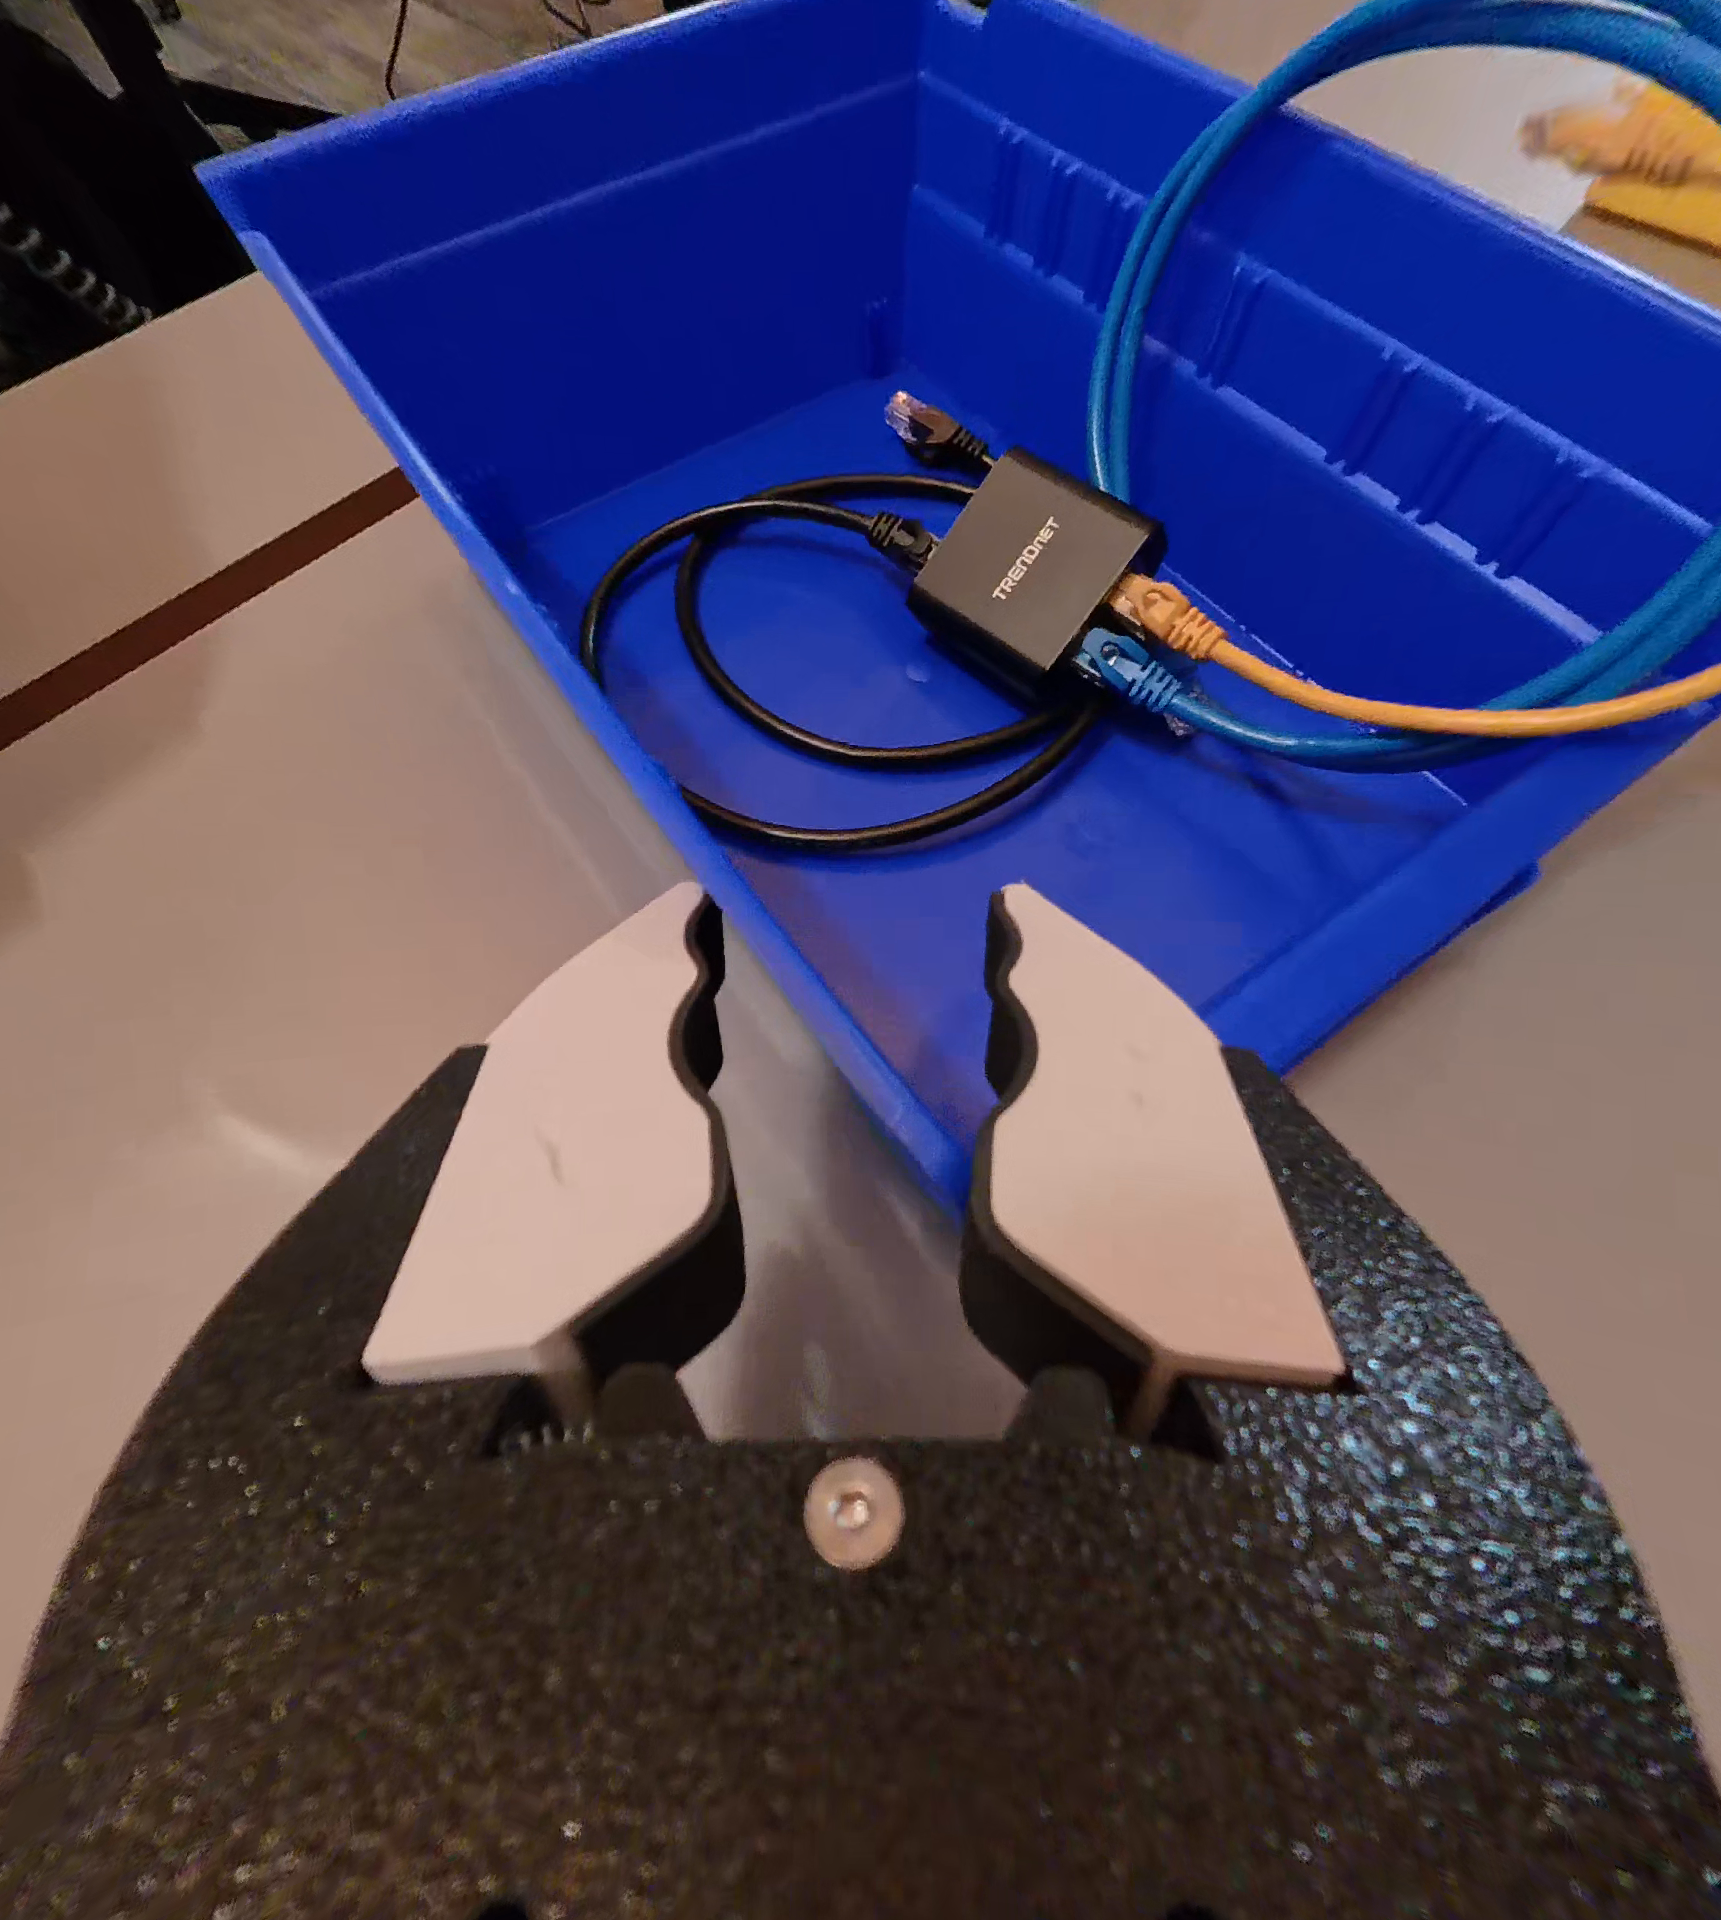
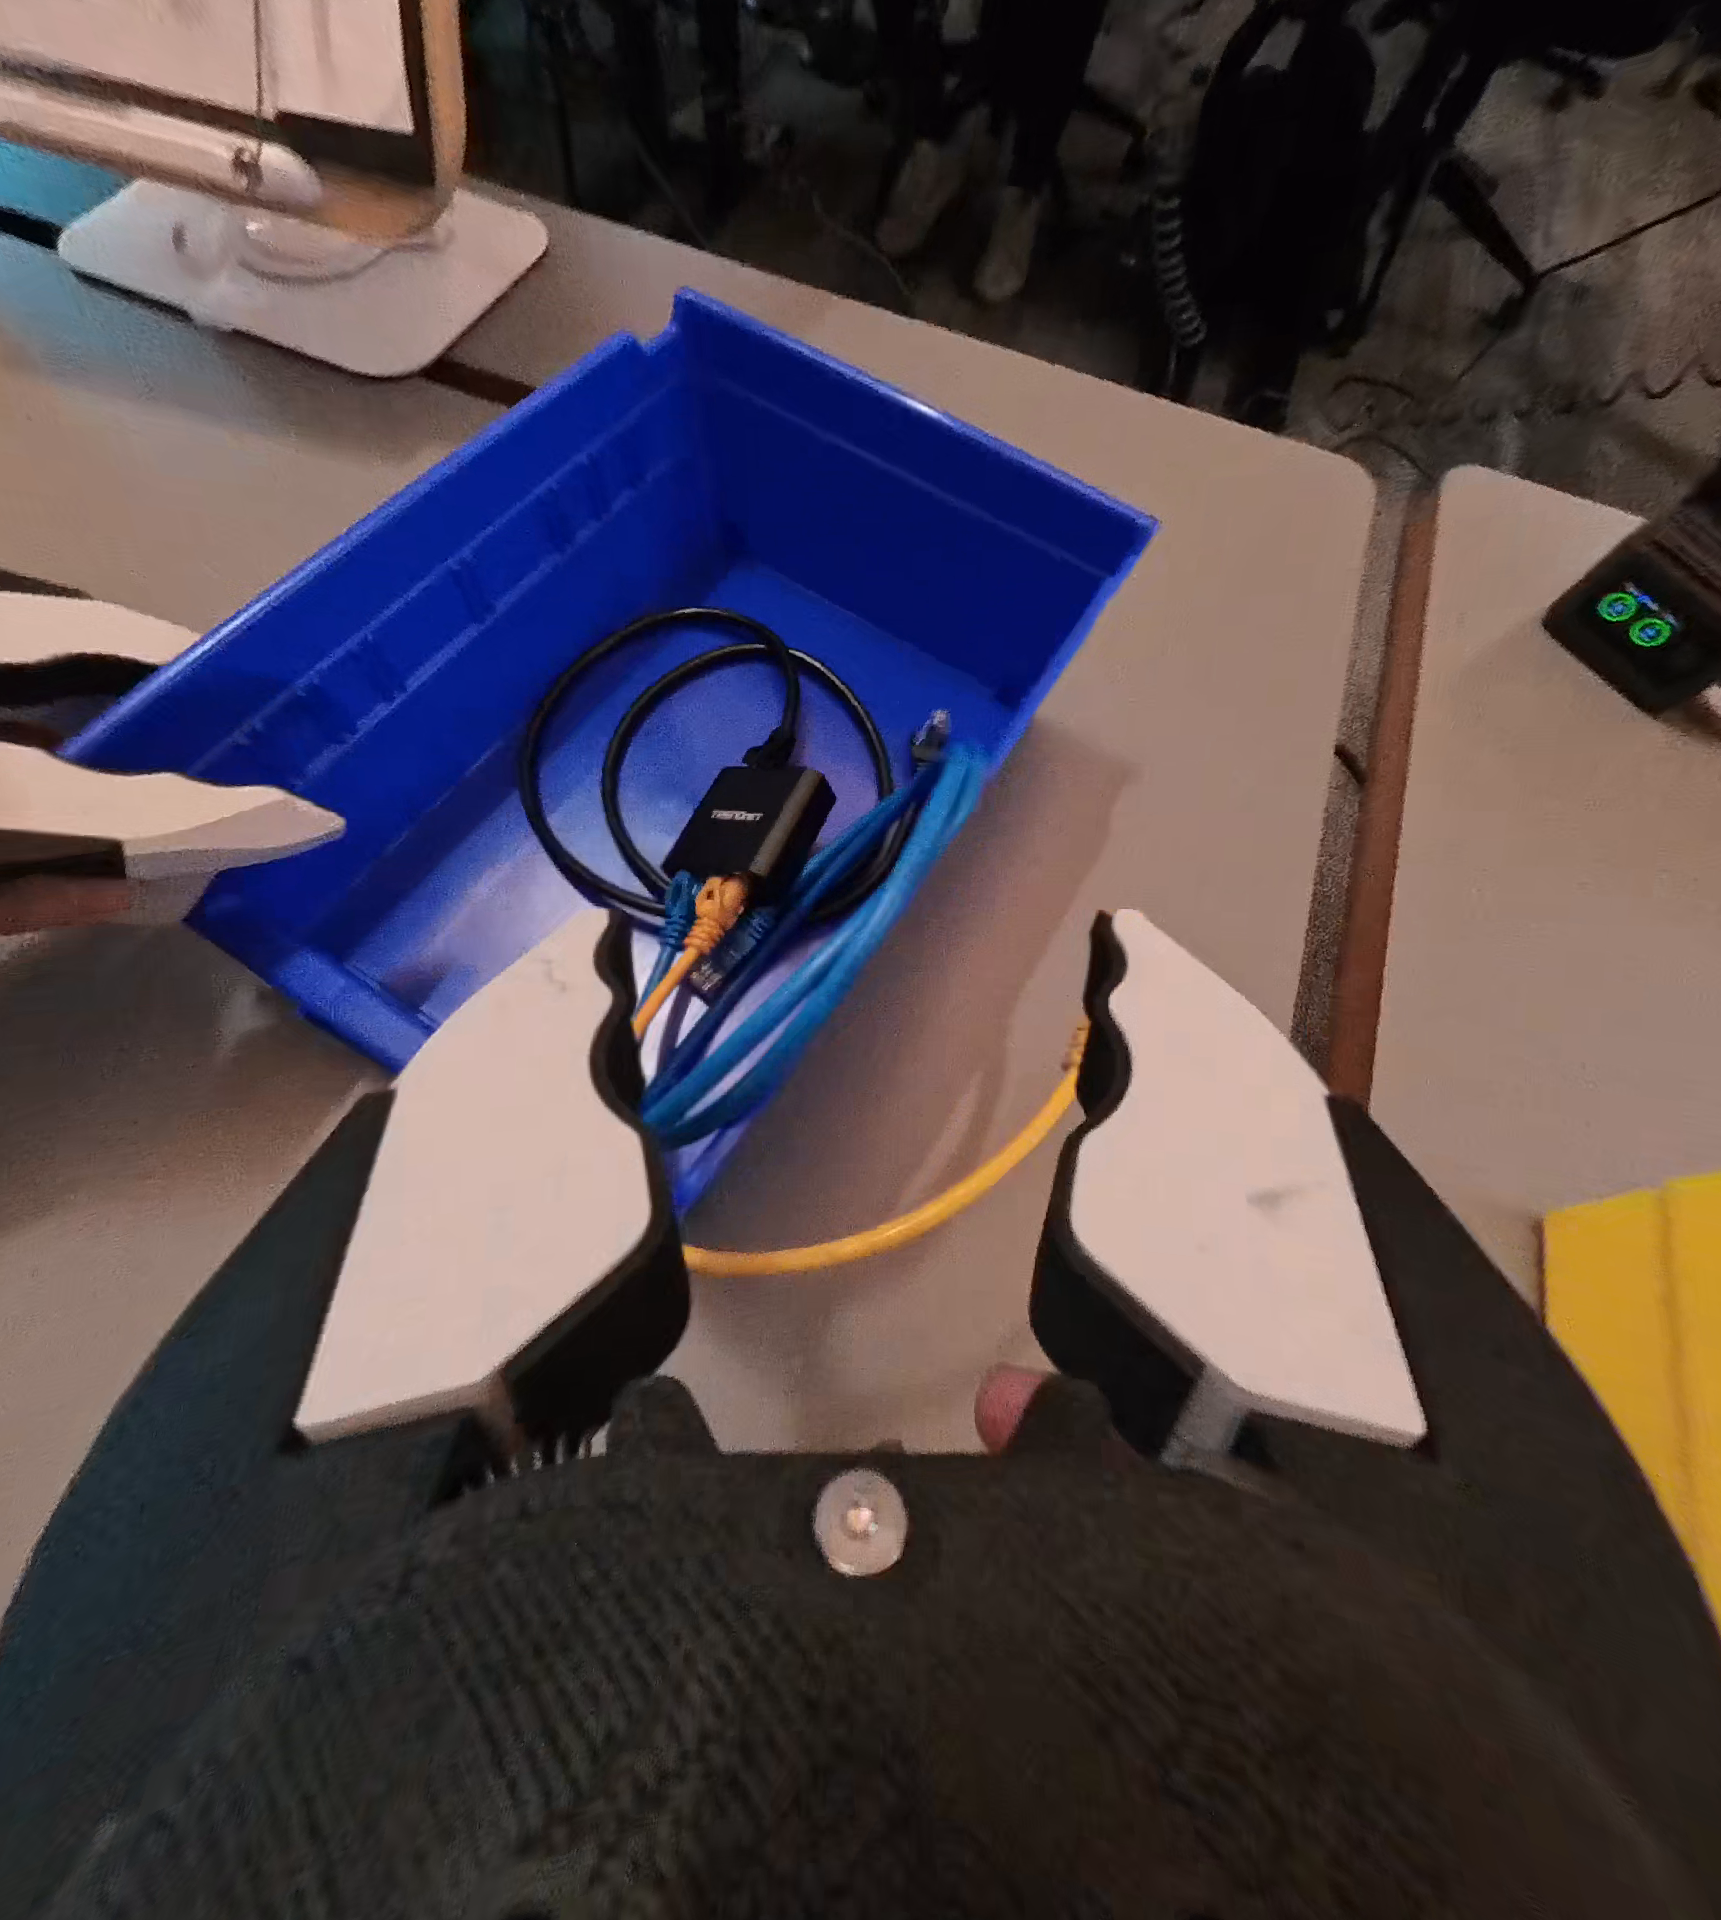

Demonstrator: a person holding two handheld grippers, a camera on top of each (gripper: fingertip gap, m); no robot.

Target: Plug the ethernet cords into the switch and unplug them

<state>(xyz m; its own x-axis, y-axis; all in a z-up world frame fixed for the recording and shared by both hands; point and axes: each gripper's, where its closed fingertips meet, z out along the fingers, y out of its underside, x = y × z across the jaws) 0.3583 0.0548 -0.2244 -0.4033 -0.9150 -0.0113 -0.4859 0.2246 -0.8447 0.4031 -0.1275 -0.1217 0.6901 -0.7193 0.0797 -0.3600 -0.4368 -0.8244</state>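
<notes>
A small black switch (image 1: 1038, 556) lies inside a blue bin (image 1: 627, 270). An orange cord (image 1: 1173, 615) and a blue cord (image 1: 1136, 670) are plugged into its near side. A black cord (image 1: 731, 717) is plugged into its far side, and its free plug (image 1: 923, 424) lies loose behind the switch. My left gripper (image 1: 851, 904) is open and empty over the bin's near corner. My right gripper (image 2: 851, 925) is open and empty above the bin's near end, over the switch (image 2: 752, 821), the orange cord (image 2: 710, 914) and the blue cord (image 2: 814, 966). The left gripper's fingers (image 2: 212, 821) show at the left of the right wrist view.
The bin (image 2: 482, 582) stands on a grey table (image 2: 1199, 582). The orange cord trails out over the table (image 2: 897, 1226). A yellow sheet (image 2: 1687, 1351) lies at the right. A white monitor base (image 2: 316, 270) stands at the back left. A black device with green lights (image 2: 1656, 634) sits at the right.
</notes>
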